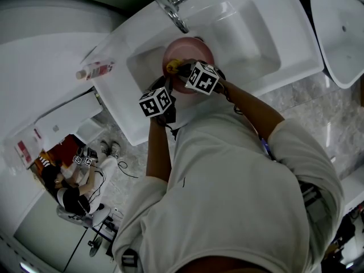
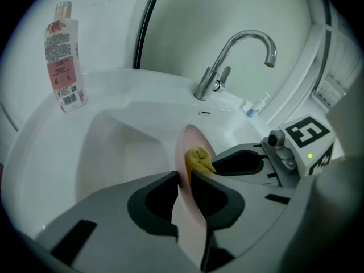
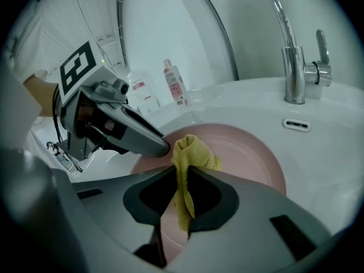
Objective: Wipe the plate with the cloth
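Now left tongs (image 2: 183, 178) clamp the plate (image 3: 250, 152), right tongs (image 3: 182, 174) clamp the cloth (image 3: 192, 149) on it.

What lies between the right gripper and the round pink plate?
A crumpled yellow cloth, pinched by the right gripper, sits between it and the round pink plate. The right gripper view shows this.

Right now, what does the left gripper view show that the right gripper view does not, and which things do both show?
Only the left gripper view: the pink plate edge-on between the jaws of the left gripper, and the whole curved spout of the faucet. Only the right gripper view: the jaws of the right gripper shut on the yellow cloth, against the plate's broad face. Both: plate, cloth, faucet, white sink and pink-labelled bottle.
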The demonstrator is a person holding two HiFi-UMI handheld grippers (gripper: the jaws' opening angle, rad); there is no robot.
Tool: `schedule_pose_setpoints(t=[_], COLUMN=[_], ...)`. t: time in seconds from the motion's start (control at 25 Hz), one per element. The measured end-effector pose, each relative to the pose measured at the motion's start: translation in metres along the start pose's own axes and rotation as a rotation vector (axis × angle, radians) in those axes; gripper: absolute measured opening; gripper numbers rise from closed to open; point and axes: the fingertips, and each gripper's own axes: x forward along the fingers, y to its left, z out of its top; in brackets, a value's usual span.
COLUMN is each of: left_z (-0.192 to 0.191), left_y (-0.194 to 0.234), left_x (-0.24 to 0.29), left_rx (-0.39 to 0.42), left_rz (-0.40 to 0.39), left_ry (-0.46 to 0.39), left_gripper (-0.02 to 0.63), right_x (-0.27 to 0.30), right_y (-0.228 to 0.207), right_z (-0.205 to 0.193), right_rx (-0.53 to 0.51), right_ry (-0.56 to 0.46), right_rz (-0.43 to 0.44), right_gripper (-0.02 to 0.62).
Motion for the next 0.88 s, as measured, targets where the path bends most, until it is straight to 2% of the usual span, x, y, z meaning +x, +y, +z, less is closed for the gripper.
schedule_pose_setpoints(t=[0.32, 0.6, 0.88], left_z=[-0.004, -0.008, -0.011], left_y=[0.004, 0.006, 0.006], left_x=[-0.001, 0.001, 0.001], left_rx=[-0.024, -0.018, -0.019], left_rz=[0.002, 0.015, 0.023], left_ry=[0.0, 0.006, 0.01], left_gripper=[0.084, 0.083, 0.081], right_x=[-0.002, -0.002, -0.003], right_y=[0.023, 0.039, 0.035], right_z=[-0.023, -0.048, -0.064], right_rx=[-0.068, -0.165, -0.188], right_ry=[0.071, 0.192, 0.272], right_rz=[0.092, 0.183, 0.187], right_gripper=[0.061, 0.061, 0.061])
